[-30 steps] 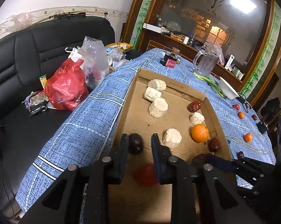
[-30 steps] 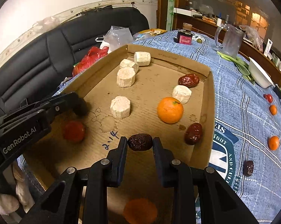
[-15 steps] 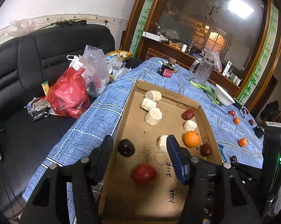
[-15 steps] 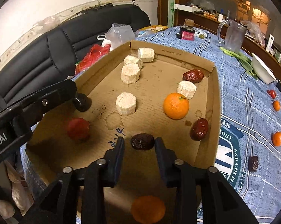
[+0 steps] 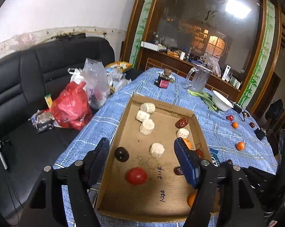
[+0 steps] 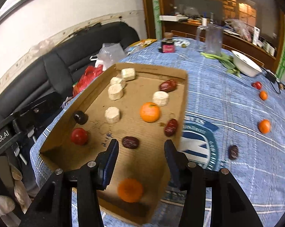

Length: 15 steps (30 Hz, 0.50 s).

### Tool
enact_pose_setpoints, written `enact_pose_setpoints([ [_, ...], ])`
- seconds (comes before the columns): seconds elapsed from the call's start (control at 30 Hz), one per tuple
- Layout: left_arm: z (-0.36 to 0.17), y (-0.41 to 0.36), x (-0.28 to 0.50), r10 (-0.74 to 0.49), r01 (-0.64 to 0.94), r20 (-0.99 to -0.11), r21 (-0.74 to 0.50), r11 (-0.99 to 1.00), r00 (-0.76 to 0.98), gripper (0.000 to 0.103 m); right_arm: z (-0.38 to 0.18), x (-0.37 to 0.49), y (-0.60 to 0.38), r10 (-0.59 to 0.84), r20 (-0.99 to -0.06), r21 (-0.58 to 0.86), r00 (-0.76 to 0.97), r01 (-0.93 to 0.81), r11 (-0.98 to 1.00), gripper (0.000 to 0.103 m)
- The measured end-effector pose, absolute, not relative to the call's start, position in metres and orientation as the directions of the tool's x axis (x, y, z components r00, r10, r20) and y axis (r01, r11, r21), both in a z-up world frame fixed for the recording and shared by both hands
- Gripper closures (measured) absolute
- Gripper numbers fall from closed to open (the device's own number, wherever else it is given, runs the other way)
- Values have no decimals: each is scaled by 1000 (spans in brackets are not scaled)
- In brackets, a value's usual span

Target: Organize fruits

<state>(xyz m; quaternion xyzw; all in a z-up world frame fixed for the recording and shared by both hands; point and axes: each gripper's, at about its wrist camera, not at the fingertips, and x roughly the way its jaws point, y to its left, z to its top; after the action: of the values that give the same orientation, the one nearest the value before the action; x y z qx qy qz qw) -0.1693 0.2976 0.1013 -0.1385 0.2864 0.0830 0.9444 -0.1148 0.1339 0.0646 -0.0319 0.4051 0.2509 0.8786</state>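
- In the box already: five pale cakes, a big orange, a second orange near the front, a tomato, a dark plum and three dates, one of them just ahead of the right gripper.
- Left gripper: jaws have just been opening, now wide apart and empty, above the box.
- Right gripper: jaws also just opening, nothing between them.
- Left to do, I judge: the fruit out on the cloth, two small oranges, a red fruit and dark dates, well apart from the box.
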Motion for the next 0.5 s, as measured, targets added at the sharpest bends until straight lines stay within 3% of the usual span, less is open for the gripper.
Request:
enact_pose_setpoints([
  [0.1,113,287,-178,131,-260,-528,-178,949,839,18,70,-124,116,417,-709,165,568,-442,882,47],
  [0.27,139,264,-202,215,-287,-413,-121,950,885,5,76,-144,96,408,-676,156,614,-423,893,36],
  [0.5,157,226,-222,269,-298,-333,-39,954,904,3,86,-168,71,380,-632,124,675,-396,910,28],
])
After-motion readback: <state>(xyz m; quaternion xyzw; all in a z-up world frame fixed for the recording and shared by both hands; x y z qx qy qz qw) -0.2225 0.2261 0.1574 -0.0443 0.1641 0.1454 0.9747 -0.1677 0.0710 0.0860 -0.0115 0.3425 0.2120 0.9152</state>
